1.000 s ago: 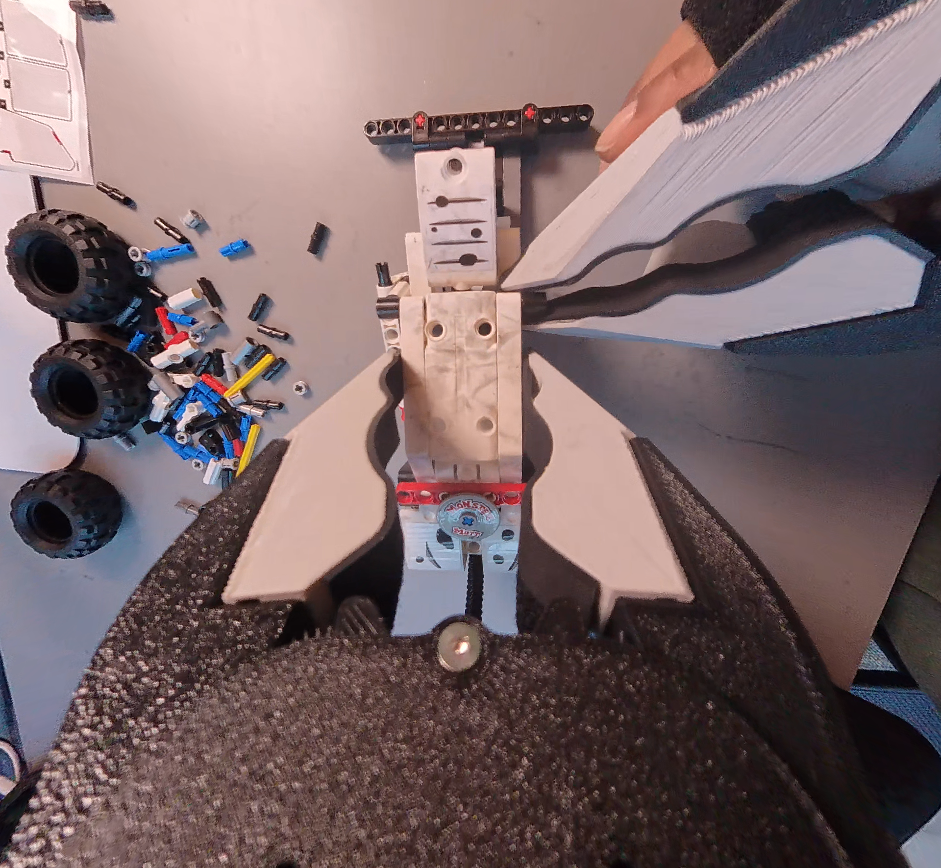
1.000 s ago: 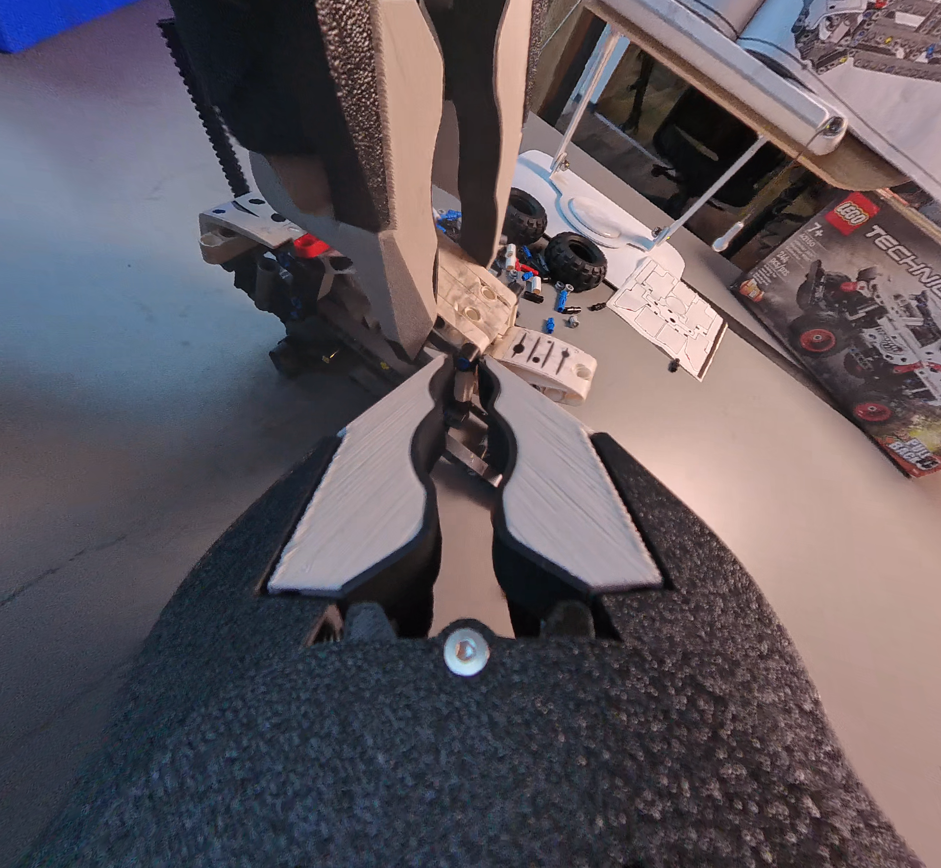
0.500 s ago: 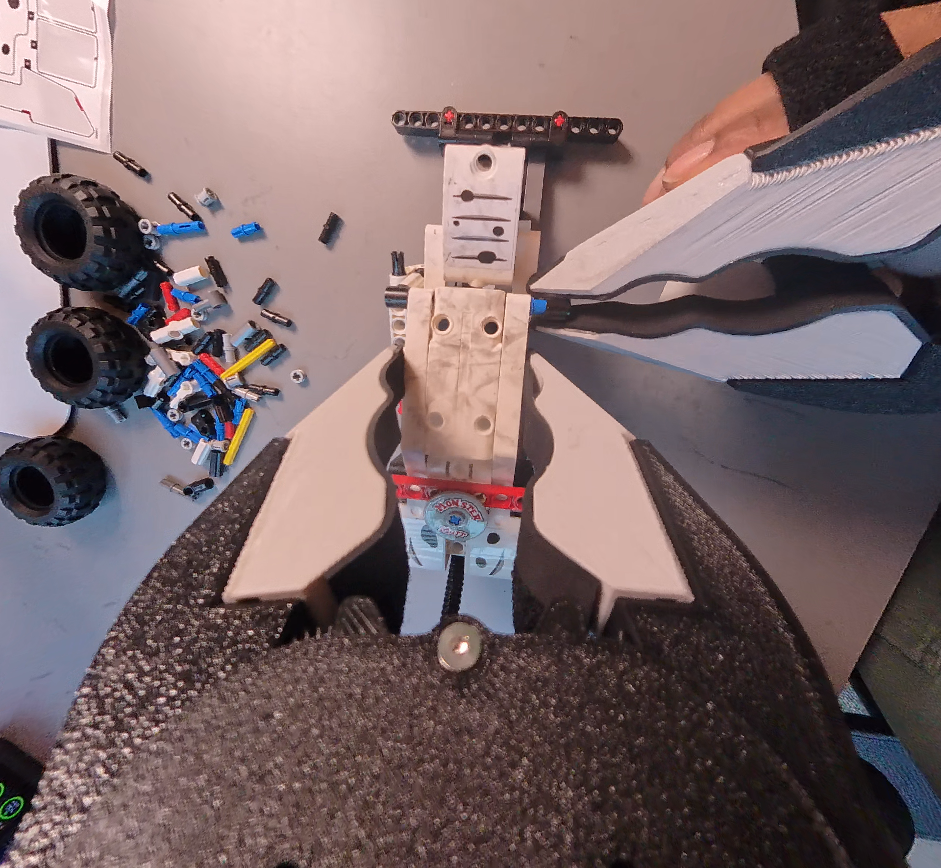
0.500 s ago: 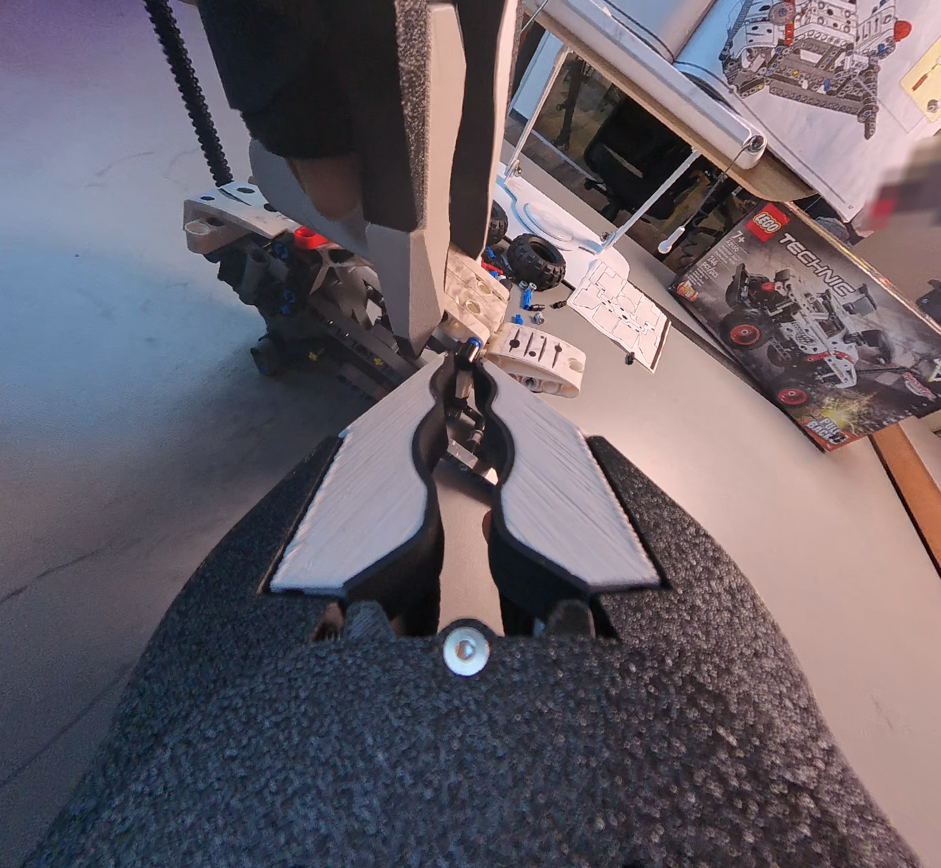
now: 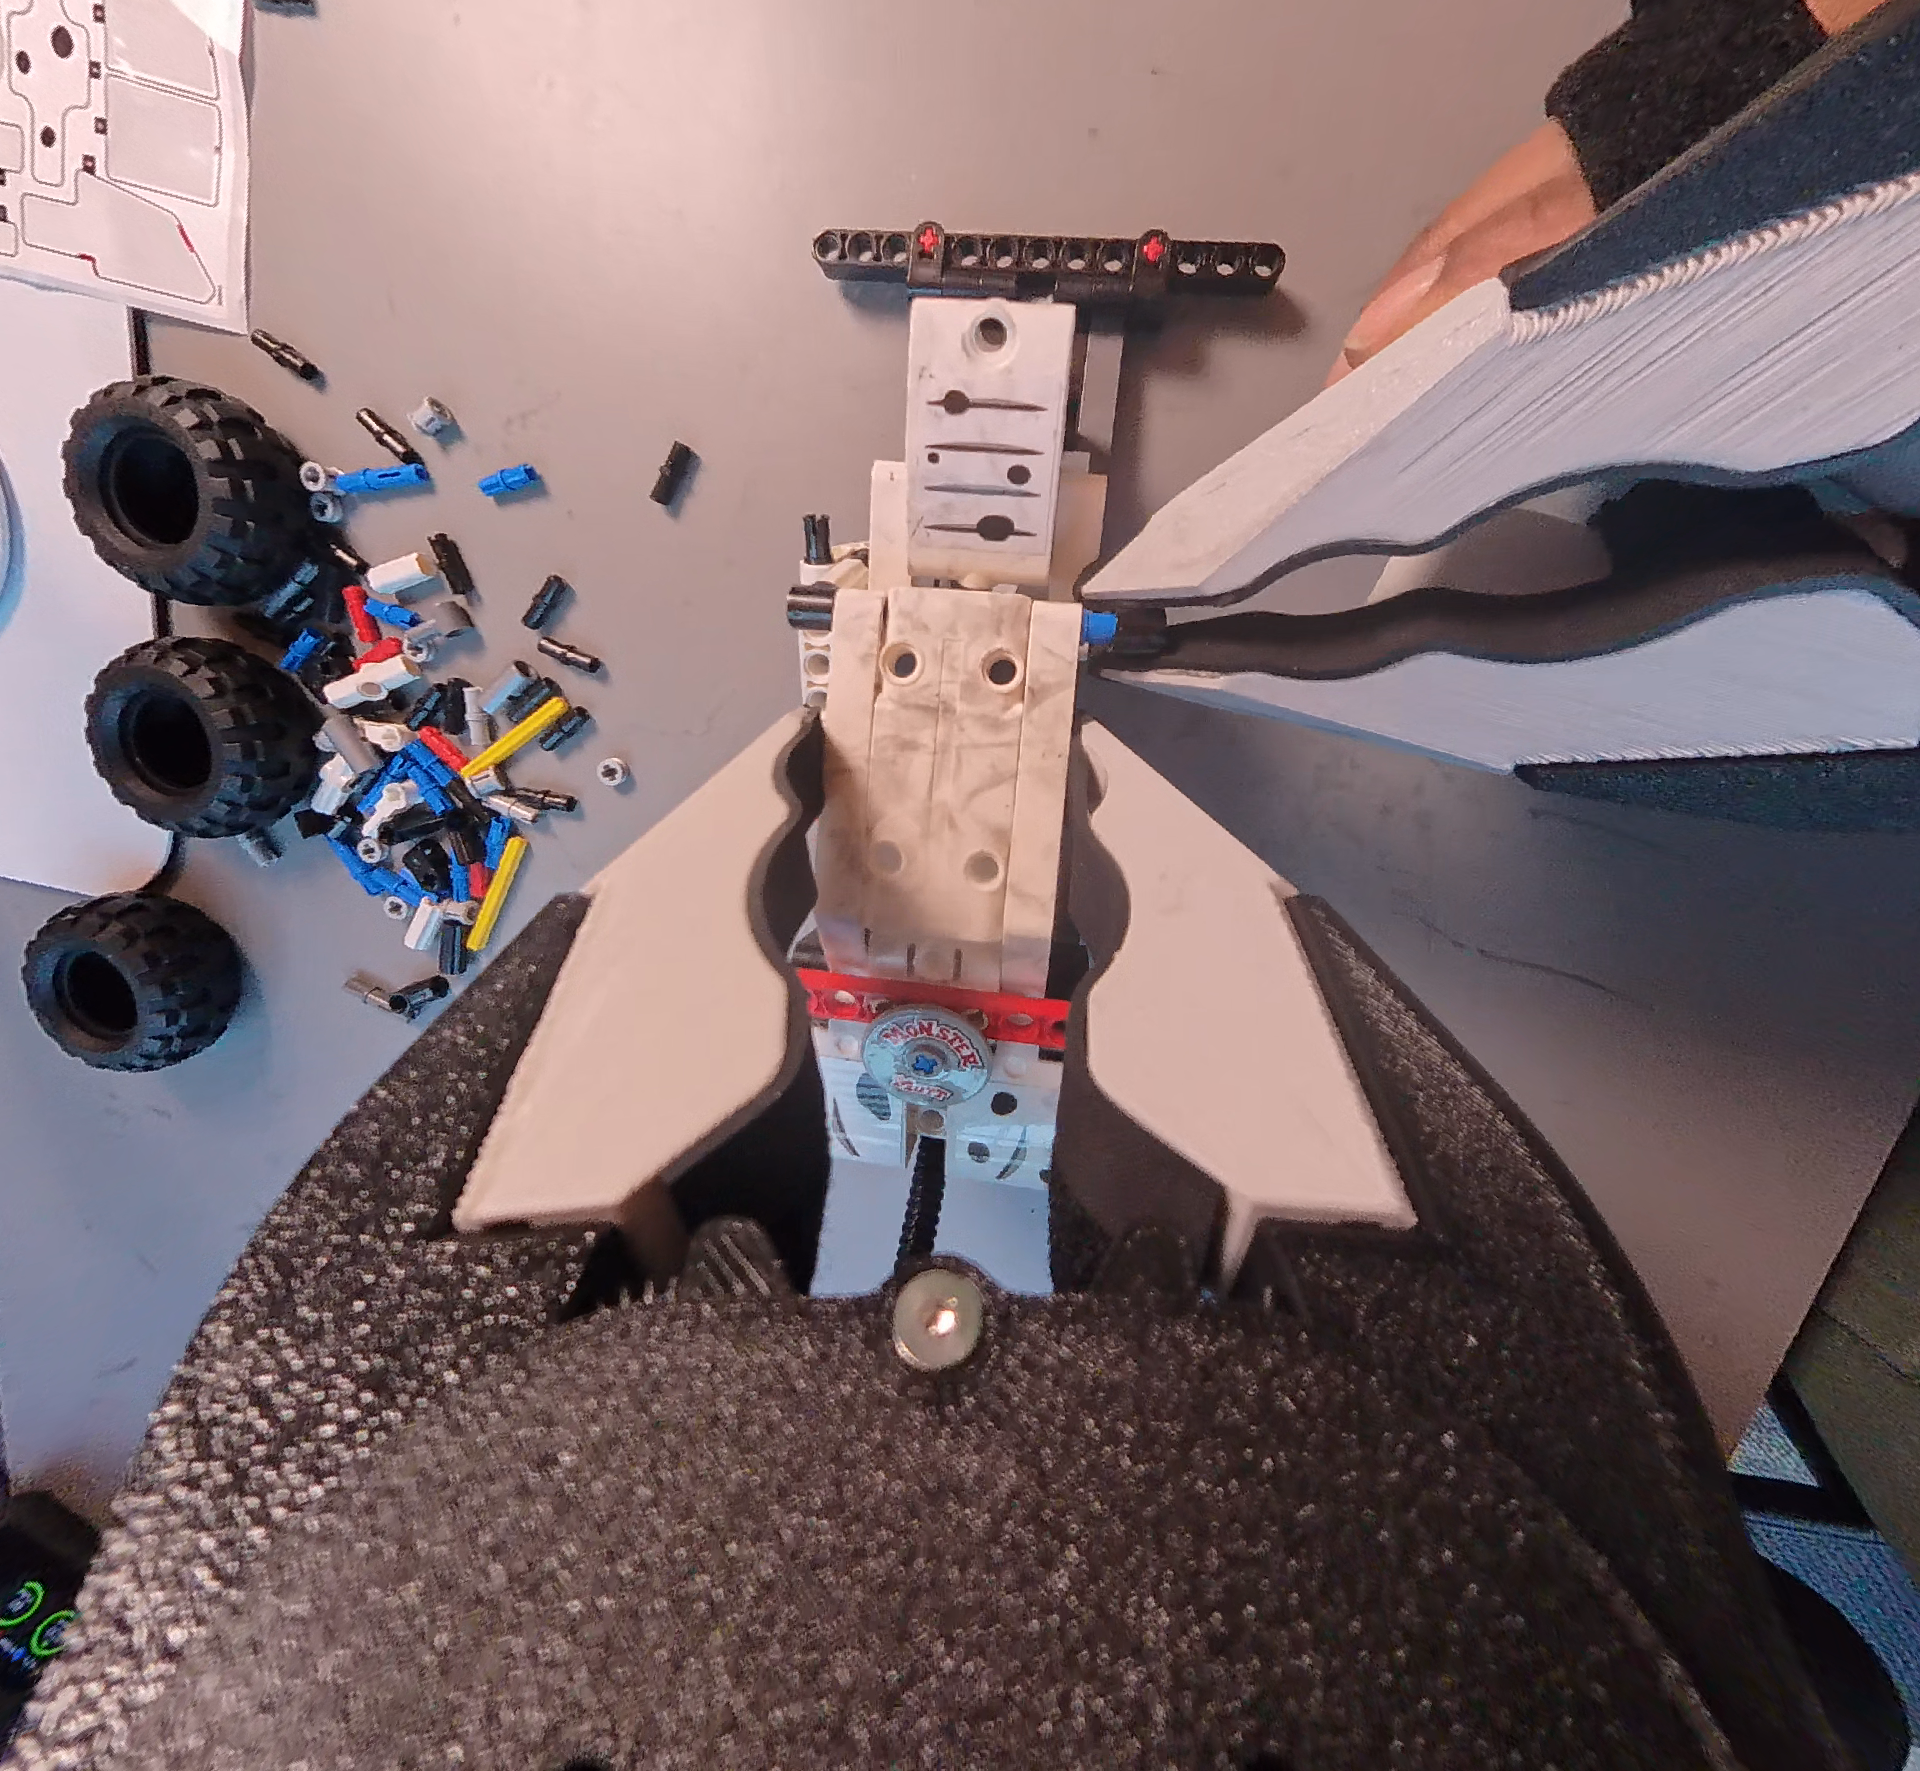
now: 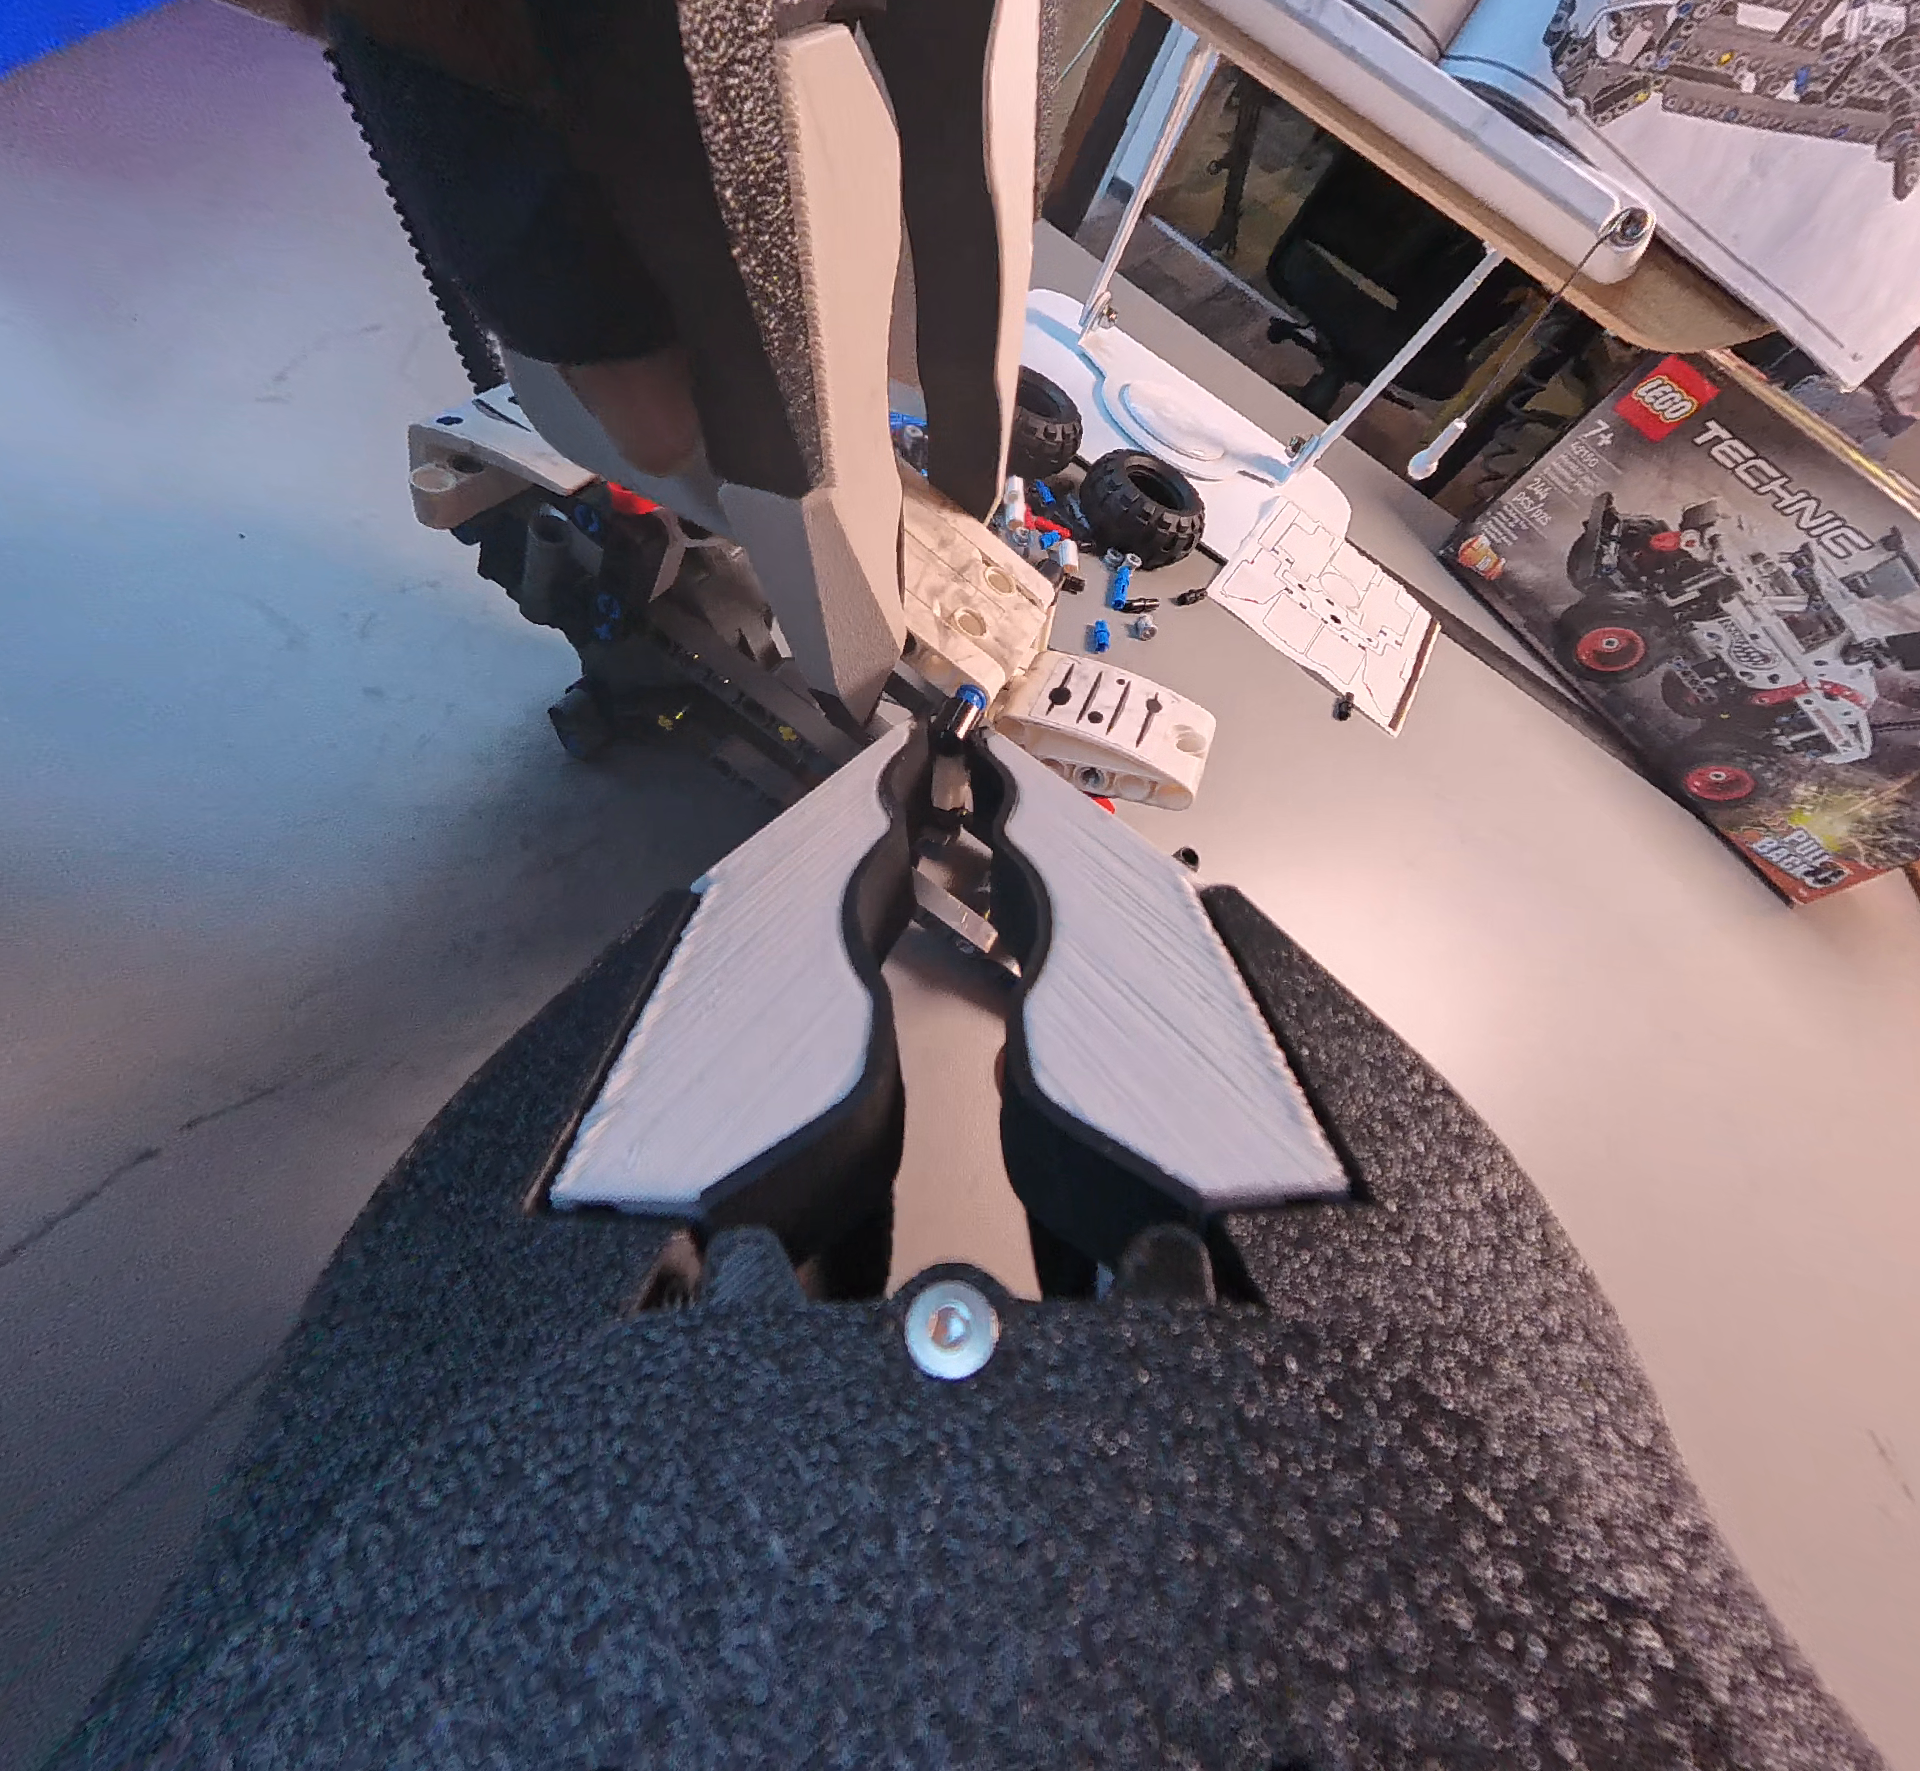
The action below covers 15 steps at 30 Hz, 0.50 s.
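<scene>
Three black tyres (image 5: 192, 485) and a scatter of loose small parts (image 5: 416, 765) lie left on the grey table (image 5: 1351, 994). Centre, left gripper (image 5: 940, 755) clamps the white toy truck body (image 5: 940, 765). Right gripper (image 5: 1091, 625), nearly closed, pinches a black-and-blue pin (image 5: 1117, 625) at the body's side; misaligned push could pop the pin free or twist the body loose.

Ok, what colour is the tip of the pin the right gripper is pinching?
Blue tip on a black pin, clearest in the left wrist view.
</scene>
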Each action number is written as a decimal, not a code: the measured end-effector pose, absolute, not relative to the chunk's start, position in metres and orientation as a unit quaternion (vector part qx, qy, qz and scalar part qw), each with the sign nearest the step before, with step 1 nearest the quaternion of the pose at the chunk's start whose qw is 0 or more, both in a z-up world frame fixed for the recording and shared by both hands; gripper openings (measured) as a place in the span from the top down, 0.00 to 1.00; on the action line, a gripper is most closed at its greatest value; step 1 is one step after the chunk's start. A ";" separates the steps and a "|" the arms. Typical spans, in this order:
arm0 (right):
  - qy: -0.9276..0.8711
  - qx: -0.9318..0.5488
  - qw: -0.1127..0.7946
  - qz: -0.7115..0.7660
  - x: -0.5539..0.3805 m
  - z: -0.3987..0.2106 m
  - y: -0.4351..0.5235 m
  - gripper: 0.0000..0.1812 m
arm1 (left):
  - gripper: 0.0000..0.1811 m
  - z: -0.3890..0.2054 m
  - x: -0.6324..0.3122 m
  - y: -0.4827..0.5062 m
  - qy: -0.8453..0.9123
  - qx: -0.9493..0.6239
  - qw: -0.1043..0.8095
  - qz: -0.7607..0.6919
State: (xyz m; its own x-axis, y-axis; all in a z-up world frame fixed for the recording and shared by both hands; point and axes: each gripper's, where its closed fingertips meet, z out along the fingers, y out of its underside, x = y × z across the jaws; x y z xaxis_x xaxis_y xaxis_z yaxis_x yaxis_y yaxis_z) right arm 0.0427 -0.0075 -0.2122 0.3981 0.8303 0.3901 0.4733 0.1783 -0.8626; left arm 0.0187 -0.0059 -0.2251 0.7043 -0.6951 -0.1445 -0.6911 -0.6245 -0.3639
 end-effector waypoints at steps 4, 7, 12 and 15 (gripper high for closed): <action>-0.520 -0.607 0.583 0.146 0.045 -0.207 -0.009 0.95 | 0.68 -0.227 0.023 -0.011 0.403 -0.897 0.181 -0.016; -0.513 -0.598 0.596 0.152 0.050 -0.198 -0.015 0.94 | 0.60 -0.231 0.024 -0.011 0.409 -0.897 0.168 -0.019; -0.526 -0.634 0.550 0.136 0.057 -0.213 -0.011 0.93 | 0.61 -0.240 0.027 -0.008 0.424 -0.893 0.147 -0.010; -0.535 -0.634 0.543 0.127 0.054 -0.218 -0.008 0.94 | 0.65 -0.244 0.025 -0.003 0.431 -0.892 0.140 0.006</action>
